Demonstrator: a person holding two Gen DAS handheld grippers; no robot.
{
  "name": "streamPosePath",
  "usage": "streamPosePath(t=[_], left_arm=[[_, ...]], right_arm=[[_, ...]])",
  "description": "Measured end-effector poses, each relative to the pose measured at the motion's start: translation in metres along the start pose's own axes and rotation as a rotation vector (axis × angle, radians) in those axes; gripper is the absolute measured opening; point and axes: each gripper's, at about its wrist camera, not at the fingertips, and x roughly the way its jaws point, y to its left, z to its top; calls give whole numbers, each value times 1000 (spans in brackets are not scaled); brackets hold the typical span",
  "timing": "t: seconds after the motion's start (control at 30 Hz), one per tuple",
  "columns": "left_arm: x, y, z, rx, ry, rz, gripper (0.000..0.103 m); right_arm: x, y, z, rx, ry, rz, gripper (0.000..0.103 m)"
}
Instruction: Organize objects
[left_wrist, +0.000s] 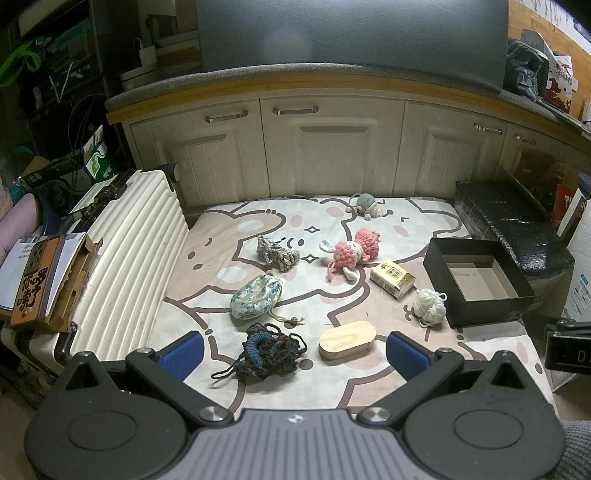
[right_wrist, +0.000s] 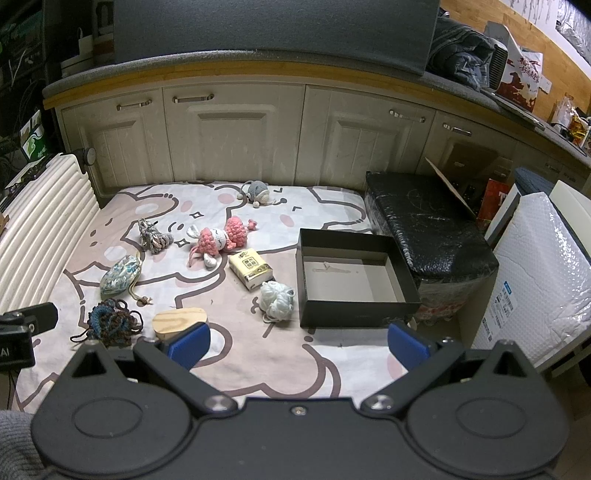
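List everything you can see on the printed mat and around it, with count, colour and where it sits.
box: 1, black, open and empty, mat's right edge
yarn ball: 1, white, just left of the box
tissue pack: 1, pale yellow, behind the yarn ball
crochet doll: 1, pink and white, mid mat
crochet toy: 1, grey, far edge of mat
knotted cord bundle: 1, grey and white, left of the doll
drawstring pouch: 1, blue-patterned, left of centre
crochet net bag: 1, dark blue and brown, near edge
wooden case: 1, light wood, oval, near edge
suitcase: 1, cream, ribbed, left of mat
left claw: 1, black with blue pads, open, empty
right claw: 1, same colours, open, empty
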Motion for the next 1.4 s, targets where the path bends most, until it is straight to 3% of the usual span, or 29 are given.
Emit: streamPosePath(t=[1.4], left_arm=[[1,1,-2,-6,2,-5,103]], right_arm=[[4,1,-4,87,30,-97,103]])
